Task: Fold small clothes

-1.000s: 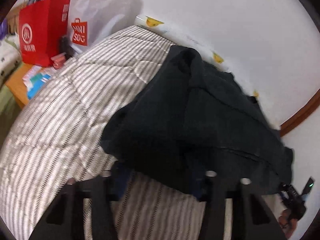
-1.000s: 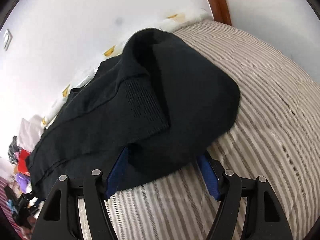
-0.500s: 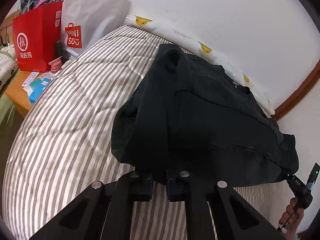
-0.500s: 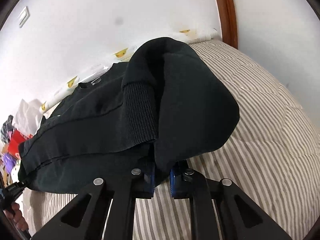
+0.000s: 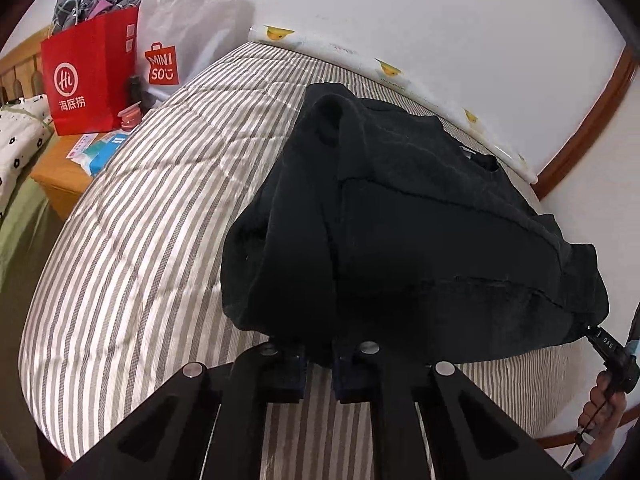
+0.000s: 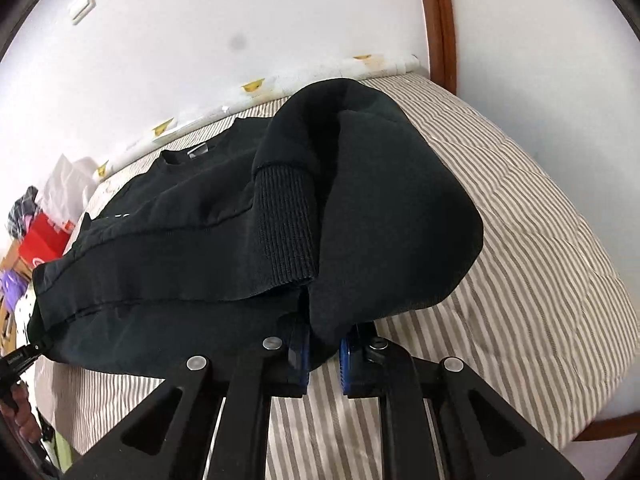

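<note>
- I see the bed with its striped cover filling most of both views, set against a white wall.
- The black sweater lies on the bed, its near hem lifted, a ribbed cuff folded over on top.
- My left gripper is clenched on the sweater's near edge.
- My right gripper is likewise clamped on the sweater's hem.
- A red bag and a white bag stand past the bed's far corner.
</note>
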Action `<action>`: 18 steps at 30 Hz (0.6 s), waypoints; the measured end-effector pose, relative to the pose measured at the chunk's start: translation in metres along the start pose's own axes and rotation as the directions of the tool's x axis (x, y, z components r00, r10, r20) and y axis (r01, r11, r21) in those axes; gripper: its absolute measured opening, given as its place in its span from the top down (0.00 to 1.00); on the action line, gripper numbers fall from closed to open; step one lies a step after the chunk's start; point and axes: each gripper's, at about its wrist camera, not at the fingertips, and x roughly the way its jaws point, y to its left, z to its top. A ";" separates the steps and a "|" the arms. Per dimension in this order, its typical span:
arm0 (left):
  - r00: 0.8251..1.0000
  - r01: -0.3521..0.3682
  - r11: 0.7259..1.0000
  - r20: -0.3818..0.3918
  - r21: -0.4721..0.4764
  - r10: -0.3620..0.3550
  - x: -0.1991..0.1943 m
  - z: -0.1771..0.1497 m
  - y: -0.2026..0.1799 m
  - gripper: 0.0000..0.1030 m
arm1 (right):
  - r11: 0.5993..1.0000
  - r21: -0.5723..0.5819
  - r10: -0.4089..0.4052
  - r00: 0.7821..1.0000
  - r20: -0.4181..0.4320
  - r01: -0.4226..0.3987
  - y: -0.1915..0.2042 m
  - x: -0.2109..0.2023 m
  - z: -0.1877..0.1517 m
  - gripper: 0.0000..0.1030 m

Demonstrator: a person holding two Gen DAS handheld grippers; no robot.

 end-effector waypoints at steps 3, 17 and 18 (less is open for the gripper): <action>1.000 -0.003 1.000 -0.005 -0.005 0.003 -0.001 -0.002 0.001 0.90 | 1.000 0.003 -0.008 1.000 -0.009 0.008 0.000 -0.002 -0.004 0.88; 1.000 0.004 0.996 0.008 0.088 -0.005 -0.034 -0.034 -0.008 0.86 | 0.993 -0.093 -0.061 0.996 0.067 0.067 0.006 -0.040 -0.007 0.74; 0.999 0.030 0.994 0.018 0.103 -0.032 -0.039 -0.035 -0.011 0.84 | 0.992 -0.105 -0.057 0.996 0.073 0.065 0.010 -0.042 -0.008 0.74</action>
